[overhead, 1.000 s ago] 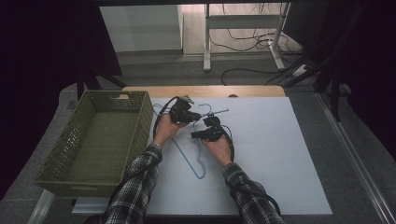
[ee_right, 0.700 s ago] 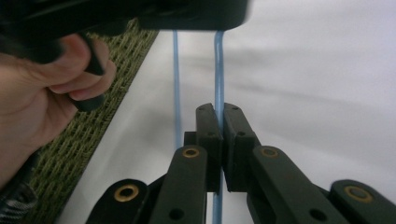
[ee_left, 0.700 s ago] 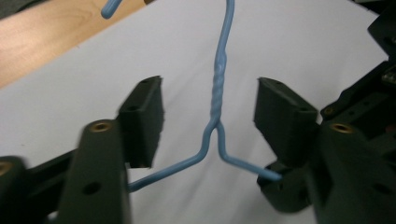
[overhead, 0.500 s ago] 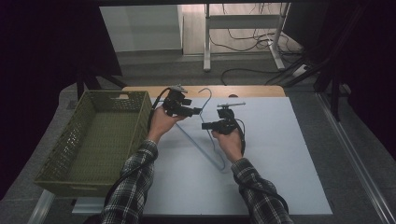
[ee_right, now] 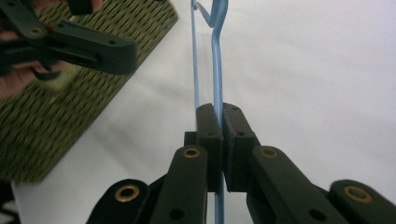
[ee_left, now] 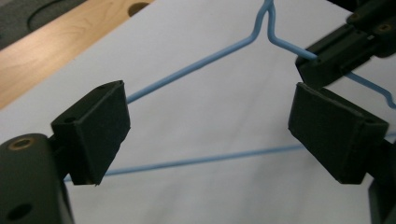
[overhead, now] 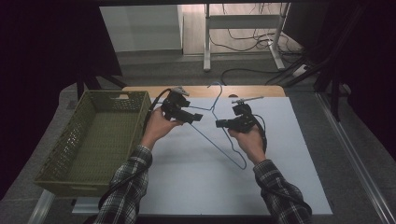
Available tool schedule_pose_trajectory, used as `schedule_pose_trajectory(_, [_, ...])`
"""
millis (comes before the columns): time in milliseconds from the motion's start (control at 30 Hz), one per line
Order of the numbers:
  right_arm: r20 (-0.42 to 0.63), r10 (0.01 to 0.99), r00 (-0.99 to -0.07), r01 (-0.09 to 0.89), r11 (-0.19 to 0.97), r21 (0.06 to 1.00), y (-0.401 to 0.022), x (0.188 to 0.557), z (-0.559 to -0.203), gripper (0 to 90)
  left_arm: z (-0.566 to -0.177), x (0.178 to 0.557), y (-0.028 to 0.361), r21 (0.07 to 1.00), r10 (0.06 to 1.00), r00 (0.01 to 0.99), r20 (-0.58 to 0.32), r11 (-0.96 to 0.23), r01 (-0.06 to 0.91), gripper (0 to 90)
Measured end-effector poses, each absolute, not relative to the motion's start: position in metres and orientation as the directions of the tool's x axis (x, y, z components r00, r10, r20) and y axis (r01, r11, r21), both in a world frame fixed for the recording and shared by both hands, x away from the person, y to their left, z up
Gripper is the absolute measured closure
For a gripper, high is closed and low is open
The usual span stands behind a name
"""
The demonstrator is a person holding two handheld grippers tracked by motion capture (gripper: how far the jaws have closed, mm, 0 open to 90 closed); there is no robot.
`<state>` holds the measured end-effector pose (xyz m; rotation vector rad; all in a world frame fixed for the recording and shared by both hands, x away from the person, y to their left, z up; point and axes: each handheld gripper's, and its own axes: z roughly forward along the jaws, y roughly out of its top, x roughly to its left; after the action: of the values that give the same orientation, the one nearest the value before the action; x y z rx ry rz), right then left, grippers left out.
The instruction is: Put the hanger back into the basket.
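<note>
With the right gripper [overhead: 219, 124] clamped on the blue wire hanger [overhead: 215, 135] and lifting it off the white surface [overhead: 280, 154], the left gripper [overhead: 198, 116] has just been opening, its fingers [ee_left: 95, 128] empty, so next probably comes carrying it to the green basket [overhead: 70, 154].

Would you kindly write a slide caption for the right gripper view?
Right tool shut on the blue hanger above the white table; left tool open near the basket.

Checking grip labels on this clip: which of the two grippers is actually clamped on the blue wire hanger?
The right gripper: its jaws are shut on the hanger. The left gripper stands open, just released.
</note>
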<state>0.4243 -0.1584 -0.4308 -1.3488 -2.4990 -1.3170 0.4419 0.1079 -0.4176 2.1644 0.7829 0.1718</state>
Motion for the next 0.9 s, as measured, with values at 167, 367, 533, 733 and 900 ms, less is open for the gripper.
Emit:
schedule_pose_trajectory(167, [0.316, 0.681, -0.661, 0.663, 0.332, 0.671, -0.174, 0.407, -0.414, 87.3, -0.398, 0.408, 0.114, 0.726, 0.578, 0.811, -0.093, -0.519, 0.452, 8.8])
schedule_pose_trajectory(367, [0.274, 0.662, -0.698, 0.632, 0.389, 0.670, -0.188, 0.388, -0.403, 87.2, -0.389, 0.376, 0.121, 0.736, 0.549, 0.834, -0.061, -0.539, 0.409, 6.9])
schedule_pose_trajectory(533, [0.265, 0.631, -0.729, 0.609, 0.422, 0.671, -0.194, 0.370, -0.400, 87.2, -0.391, 0.358, 0.124, 0.742, 0.511, 0.858, -0.055, -0.553, 0.378, 5.3])
schedule_pose_trajectory(733, [0.256, 0.587, -0.768, 0.580, 0.466, 0.668, -0.195, 0.348, -0.399, 87.2, -0.402, 0.335, 0.127, 0.726, 0.475, 0.879, -0.050, -0.586, 0.359, 5.0])
schedule_pose_trajectory(900, [0.247, 0.535, -0.808, 0.541, 0.507, 0.671, -0.190, 0.331, -0.400, 87.2, -0.409, 0.322, 0.133, 0.725, 0.465, 0.884, -0.043, -0.594, 0.348, 8.5])
